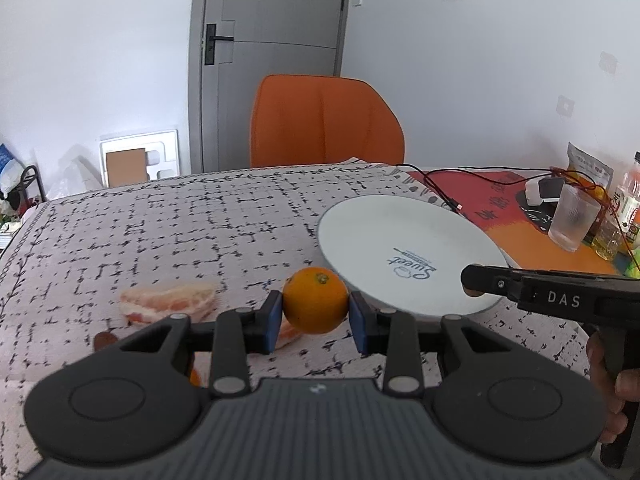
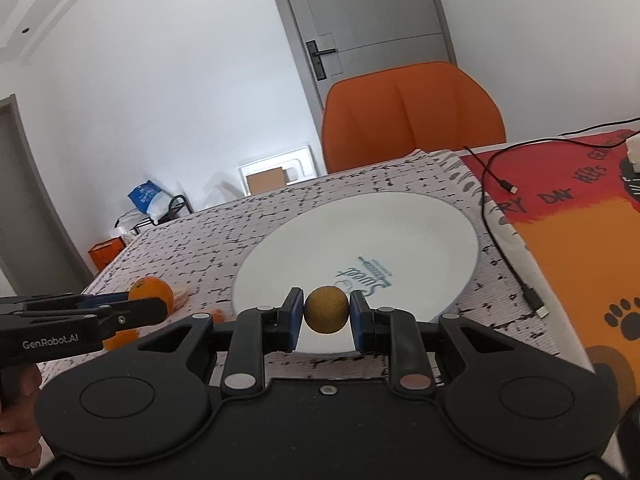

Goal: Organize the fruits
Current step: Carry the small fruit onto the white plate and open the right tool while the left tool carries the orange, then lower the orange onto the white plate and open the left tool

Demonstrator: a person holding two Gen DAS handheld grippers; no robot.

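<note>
Orange (image 1: 315,300) is sitting clamped between my left gripper's (image 1: 315,316) blue pads above the tablecloth (image 1: 160,220), short of the plate's (image 1: 400,232) near rim, so I'm judging it should clear that rim first. From the right wrist, my right gripper (image 2: 326,314) is pinching a small brown fruit (image 2: 326,309) over the plate's (image 2: 360,232) near edge; the bare centre is leaving room for both.

Black grippers w/ blue-padded fingers (image 1: 273,322), silver pivot screws; "DAS", "GenRobot.AI" markings

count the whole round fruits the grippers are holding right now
2. An orange is clamped in the left gripper beside the white plate; a small brownish-yellow round fruit is clamped in the right gripper over the plate's near edge.
</note>
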